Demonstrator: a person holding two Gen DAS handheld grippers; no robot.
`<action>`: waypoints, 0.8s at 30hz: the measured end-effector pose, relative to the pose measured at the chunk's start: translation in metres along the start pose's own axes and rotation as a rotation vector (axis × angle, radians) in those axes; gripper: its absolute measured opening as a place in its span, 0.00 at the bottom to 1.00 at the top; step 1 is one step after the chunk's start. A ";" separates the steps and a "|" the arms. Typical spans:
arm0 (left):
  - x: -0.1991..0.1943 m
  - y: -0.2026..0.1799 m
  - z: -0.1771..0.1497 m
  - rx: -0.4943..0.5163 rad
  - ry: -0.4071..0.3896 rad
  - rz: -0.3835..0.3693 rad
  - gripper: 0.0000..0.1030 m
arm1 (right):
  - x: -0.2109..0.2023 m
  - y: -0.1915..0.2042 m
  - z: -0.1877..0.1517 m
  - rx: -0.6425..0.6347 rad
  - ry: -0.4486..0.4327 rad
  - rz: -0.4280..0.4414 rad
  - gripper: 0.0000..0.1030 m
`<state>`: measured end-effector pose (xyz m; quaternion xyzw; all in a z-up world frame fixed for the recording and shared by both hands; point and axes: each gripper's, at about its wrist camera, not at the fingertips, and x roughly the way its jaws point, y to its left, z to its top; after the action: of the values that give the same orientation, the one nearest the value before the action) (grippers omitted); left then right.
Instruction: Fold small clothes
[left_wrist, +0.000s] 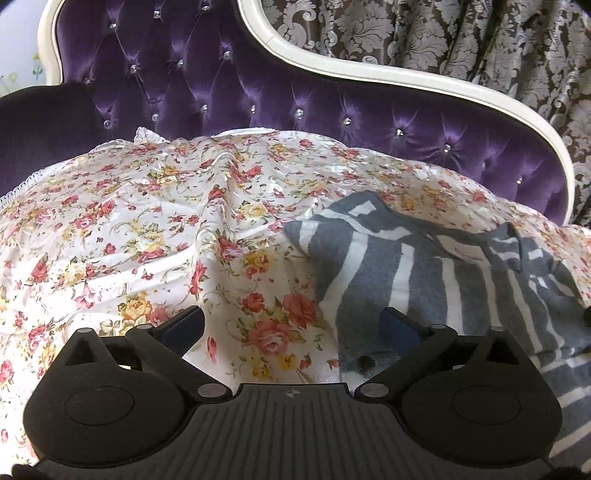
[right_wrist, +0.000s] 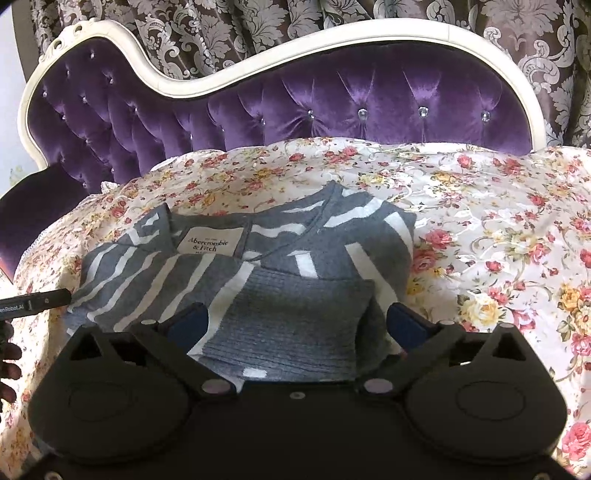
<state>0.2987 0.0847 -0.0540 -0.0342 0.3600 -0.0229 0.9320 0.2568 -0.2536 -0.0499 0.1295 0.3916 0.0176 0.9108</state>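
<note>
A grey and white striped garment (right_wrist: 325, 236) lies folded on the floral cover (right_wrist: 498, 240), with its brand label (right_wrist: 210, 242) facing up. The ribbed grey hem (right_wrist: 295, 295) is folded over on top, nearest the camera. My right gripper (right_wrist: 297, 317) is open just above that hem, one finger on each side, and the pads do not press the cloth. My left gripper (left_wrist: 291, 323) is open at the left edge of the garment (left_wrist: 424, 273). Its right fingertip (left_wrist: 399, 325) is over the stripes and its left one over the floral cover (left_wrist: 147, 221). It holds nothing.
A purple tufted sofa back (left_wrist: 221, 92) with a white carved frame (right_wrist: 258, 62) rises behind the cover. A patterned curtain (right_wrist: 258, 26) hangs behind it. A black finger of the left gripper (right_wrist: 37, 301) and a person's hand (right_wrist: 7, 369) show at the left edge of the right wrist view.
</note>
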 end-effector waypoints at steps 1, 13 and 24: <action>0.000 -0.001 -0.001 0.005 0.002 -0.002 1.00 | -0.001 0.000 -0.001 -0.004 -0.002 -0.001 1.00; -0.017 -0.005 -0.007 0.048 -0.016 -0.003 1.00 | -0.005 -0.004 -0.003 0.076 -0.054 0.009 1.00; -0.021 -0.007 -0.004 0.046 -0.030 -0.017 1.00 | -0.005 -0.006 -0.001 0.102 -0.093 -0.015 1.00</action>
<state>0.2799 0.0791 -0.0424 -0.0160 0.3449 -0.0386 0.9377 0.2521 -0.2599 -0.0484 0.1734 0.3501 -0.0150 0.9204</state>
